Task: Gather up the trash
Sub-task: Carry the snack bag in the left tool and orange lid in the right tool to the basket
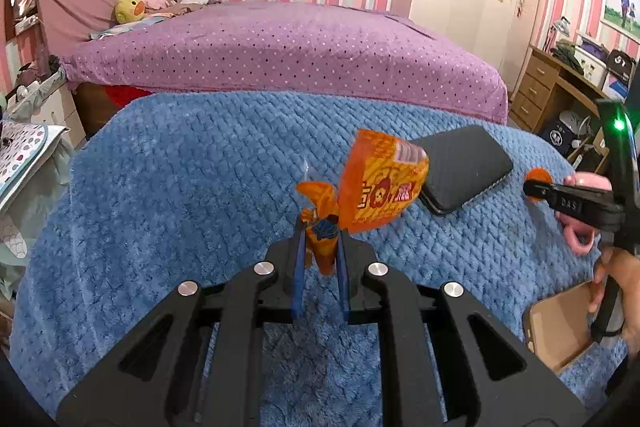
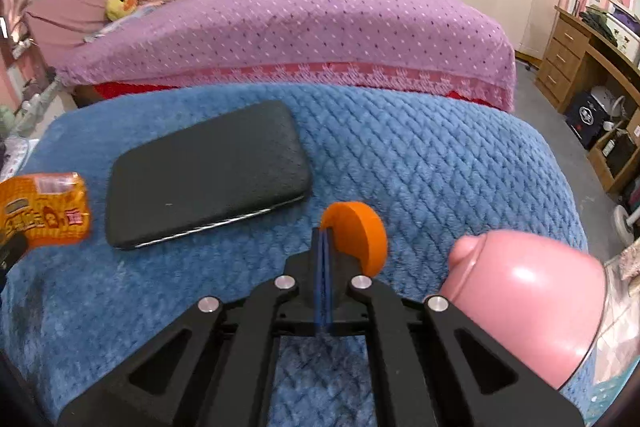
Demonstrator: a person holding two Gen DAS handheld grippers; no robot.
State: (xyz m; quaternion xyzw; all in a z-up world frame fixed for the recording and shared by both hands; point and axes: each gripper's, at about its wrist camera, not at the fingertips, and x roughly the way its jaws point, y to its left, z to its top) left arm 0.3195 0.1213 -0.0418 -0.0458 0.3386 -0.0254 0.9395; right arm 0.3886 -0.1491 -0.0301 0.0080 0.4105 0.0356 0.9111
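The left gripper (image 1: 319, 227) has its fingers clamped on the twisted end of an orange snack wrapper (image 1: 380, 183), which sticks up above the blue blanket (image 1: 200, 167). The right gripper (image 2: 325, 239), beside the black phone (image 2: 208, 173), has its fingers pressed together on nothing.

The orange wrapper (image 2: 44, 209) is cut off at the left edge (print blurred); the pink bottle (image 2: 532, 307) runs off right.

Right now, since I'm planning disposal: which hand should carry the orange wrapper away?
Left: the left gripper is shut on the orange wrapper; the right gripper is shut, apart from it.
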